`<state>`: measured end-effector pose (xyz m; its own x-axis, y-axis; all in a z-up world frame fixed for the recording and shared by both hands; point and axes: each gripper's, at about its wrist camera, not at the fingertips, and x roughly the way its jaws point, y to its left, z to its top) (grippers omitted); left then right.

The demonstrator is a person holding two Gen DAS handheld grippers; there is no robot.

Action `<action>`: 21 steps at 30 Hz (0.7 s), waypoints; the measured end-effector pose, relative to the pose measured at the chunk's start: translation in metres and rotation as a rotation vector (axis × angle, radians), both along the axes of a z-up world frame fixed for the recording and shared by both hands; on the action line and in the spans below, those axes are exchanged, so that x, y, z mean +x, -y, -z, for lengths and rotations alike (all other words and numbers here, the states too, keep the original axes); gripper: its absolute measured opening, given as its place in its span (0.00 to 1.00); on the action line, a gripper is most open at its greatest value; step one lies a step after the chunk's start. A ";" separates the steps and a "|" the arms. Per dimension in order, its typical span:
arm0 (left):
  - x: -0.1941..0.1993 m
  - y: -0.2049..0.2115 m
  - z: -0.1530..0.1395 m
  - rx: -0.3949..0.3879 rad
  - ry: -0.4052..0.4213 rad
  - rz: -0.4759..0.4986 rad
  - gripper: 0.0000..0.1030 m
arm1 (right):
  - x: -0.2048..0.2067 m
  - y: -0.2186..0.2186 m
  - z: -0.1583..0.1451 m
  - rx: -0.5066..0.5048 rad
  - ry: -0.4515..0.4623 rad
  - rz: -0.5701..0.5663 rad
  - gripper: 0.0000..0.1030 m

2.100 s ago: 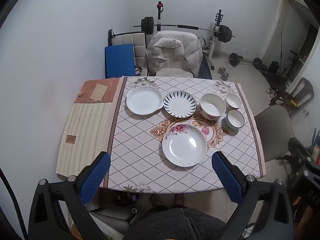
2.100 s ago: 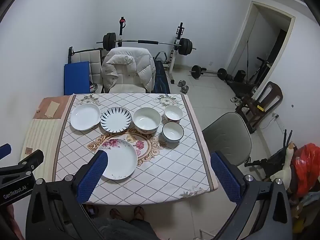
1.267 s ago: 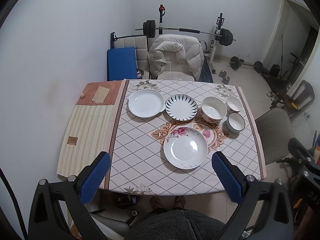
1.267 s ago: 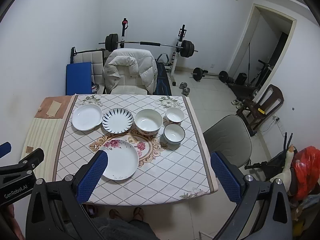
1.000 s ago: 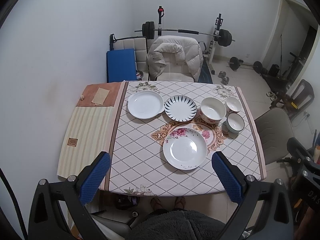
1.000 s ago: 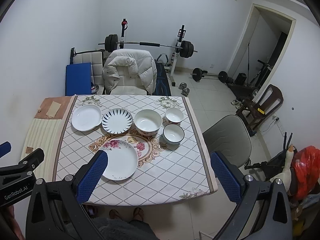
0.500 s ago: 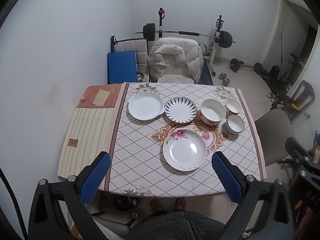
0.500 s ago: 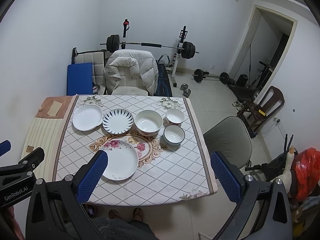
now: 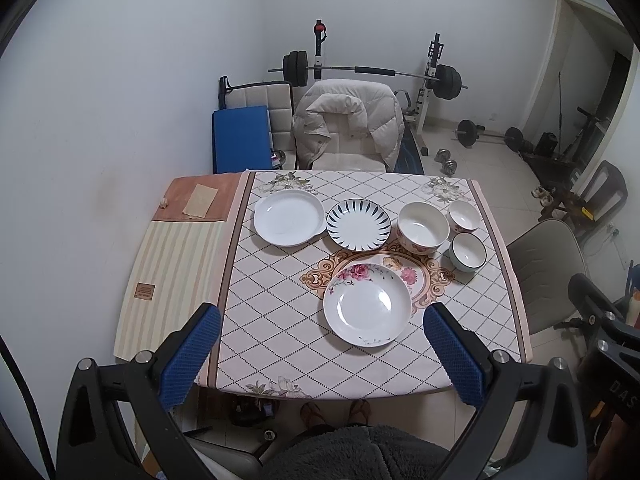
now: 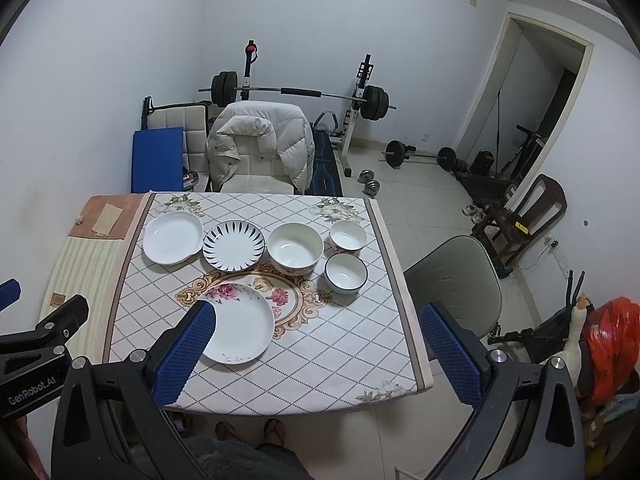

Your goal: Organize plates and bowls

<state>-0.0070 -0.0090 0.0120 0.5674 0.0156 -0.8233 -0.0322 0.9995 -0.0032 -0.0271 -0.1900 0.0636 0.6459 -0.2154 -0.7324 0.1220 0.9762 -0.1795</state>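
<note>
On the table lie a plain white plate (image 9: 289, 217) at the back left, a blue-striped plate (image 9: 358, 223) beside it, and a flower-rimmed white plate (image 9: 367, 304) nearest me. A large white bowl (image 9: 423, 227) and two small bowls (image 9: 463, 215) (image 9: 468, 251) stand at the right. The same dishes show in the right wrist view: flower-rimmed plate (image 10: 240, 323), large bowl (image 10: 295, 248). My left gripper (image 9: 320, 344) and right gripper (image 10: 312, 344) hover high above the table's near edge, both open and holding nothing.
The patterned tablecloth (image 9: 280, 300) covers the table; a striped mat (image 9: 172, 272) lies at its left. A chair with a white jacket (image 9: 348, 128) stands behind, a grey chair (image 10: 452, 280) at the right. A barbell rack (image 10: 296, 92) is against the wall. The person's feet show below.
Both views have drifted slightly, so the table sits a little lower in frame. The dishes have not moved, and both grippers remain open.
</note>
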 end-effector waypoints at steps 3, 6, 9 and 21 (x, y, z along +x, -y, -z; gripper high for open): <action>-0.001 0.000 0.000 0.001 0.002 -0.001 1.00 | -0.001 0.000 0.002 0.001 0.002 0.003 1.00; -0.001 0.000 0.001 0.003 0.006 -0.003 1.00 | 0.000 0.000 0.002 0.000 0.002 0.000 1.00; -0.001 -0.001 0.000 0.005 0.011 -0.011 1.00 | -0.001 0.000 0.004 0.001 0.005 0.000 1.00; 0.002 -0.004 0.000 0.008 0.009 -0.014 1.00 | 0.005 0.000 0.006 0.004 0.008 -0.010 1.00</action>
